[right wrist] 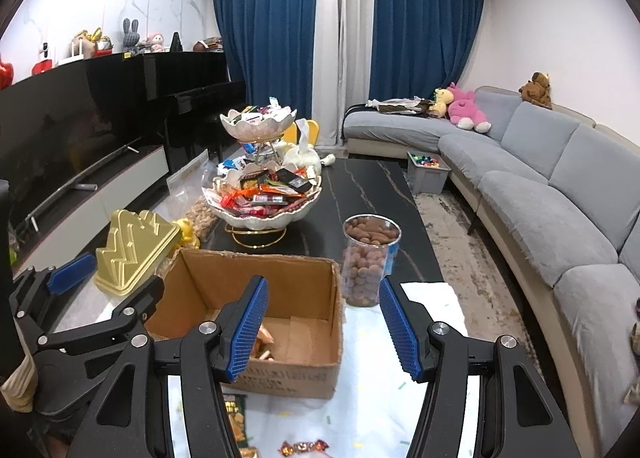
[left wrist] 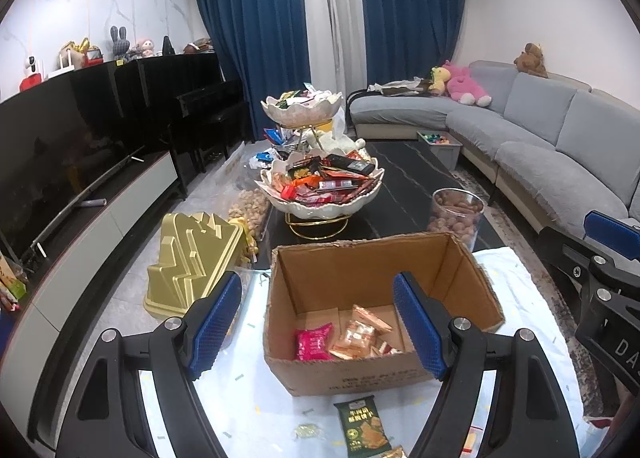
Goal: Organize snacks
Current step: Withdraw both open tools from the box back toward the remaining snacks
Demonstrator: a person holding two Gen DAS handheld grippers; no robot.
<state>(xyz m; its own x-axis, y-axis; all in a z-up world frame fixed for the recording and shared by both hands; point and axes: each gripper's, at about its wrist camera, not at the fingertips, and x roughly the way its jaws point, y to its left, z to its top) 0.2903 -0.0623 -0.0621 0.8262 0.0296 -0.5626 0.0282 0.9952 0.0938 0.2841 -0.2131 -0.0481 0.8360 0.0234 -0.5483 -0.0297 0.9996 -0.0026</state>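
Note:
An open cardboard box (left wrist: 360,258) stands on the white cloth before me, holding a pink packet (left wrist: 314,344) and several orange snack packets (left wrist: 360,334). My left gripper (left wrist: 320,322) is open and empty, hovering over the box's near side. A green snack packet (left wrist: 362,428) lies on the cloth in front of the box. The box (right wrist: 304,376) also shows in the right wrist view. My right gripper (right wrist: 324,330) is open and empty above the box's right wall. A wrapped candy (right wrist: 304,447) lies near the bottom edge. A two-tier bowl stand (left wrist: 320,210) is heaped with snacks.
A clear jar of nuts (right wrist: 370,254) stands right of the box. A gold mountain-shaped box (left wrist: 192,262) sits to its left, with a bag of nuts (left wrist: 250,210) behind. A TV console runs along the left, a grey sofa (right wrist: 560,178) along the right.

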